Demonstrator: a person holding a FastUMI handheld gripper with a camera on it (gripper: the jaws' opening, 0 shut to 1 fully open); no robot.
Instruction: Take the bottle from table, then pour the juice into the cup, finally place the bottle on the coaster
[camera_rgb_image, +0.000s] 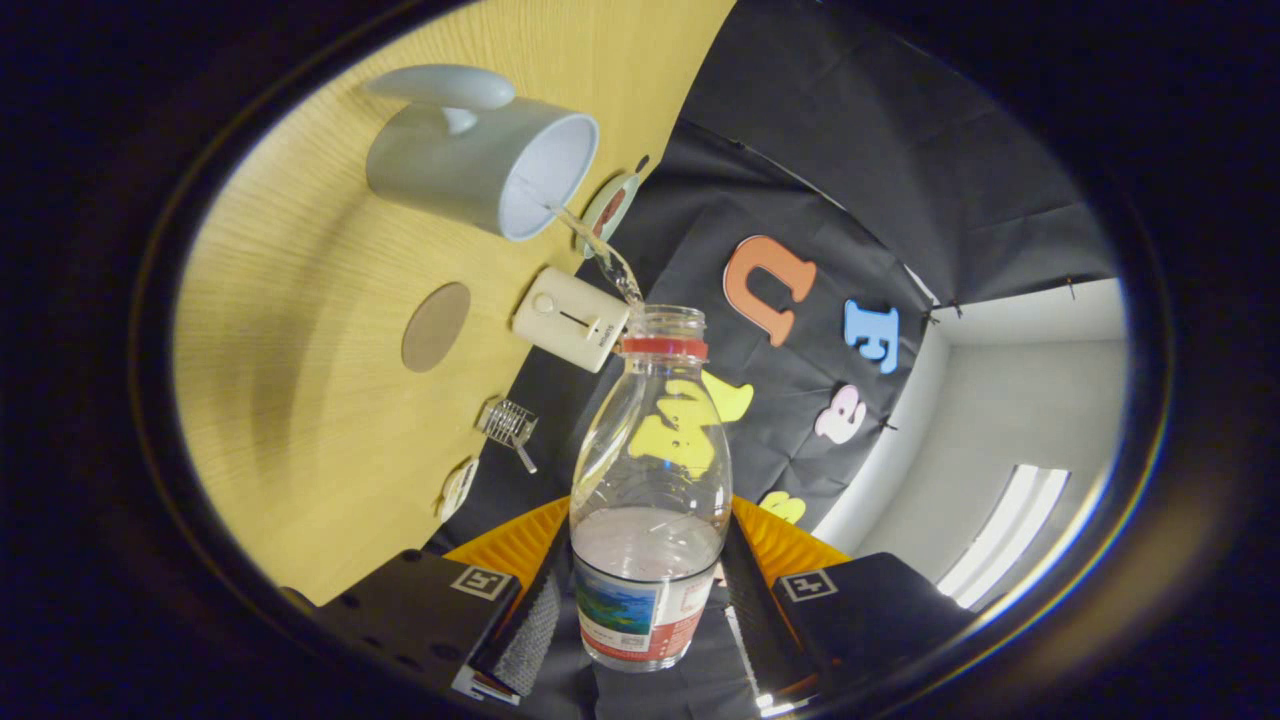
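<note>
— Clear plastic bottle (650, 490): where is it?
— Clamped between both fingers of the gripper (640, 610), neck pointing to twelve o'clock.
— And the cup (480, 160)?
— Beyond, at eleven o'clock on the table (300, 400), catching the stream.

The gripper (640, 610) has two black blocky bodies, each carrying a small square black-and-white marker. Ribbed orange parts sit behind them. Its inner pads (530, 625) look finely textured.

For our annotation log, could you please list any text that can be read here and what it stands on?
Label on the bottle, which the gripper fingers are shut on: print too small to read.
Small word on the white box beyond the bottle: blurred.
The square markers on the gripper: patterns, no words.
Nothing reads clearly.
</note>
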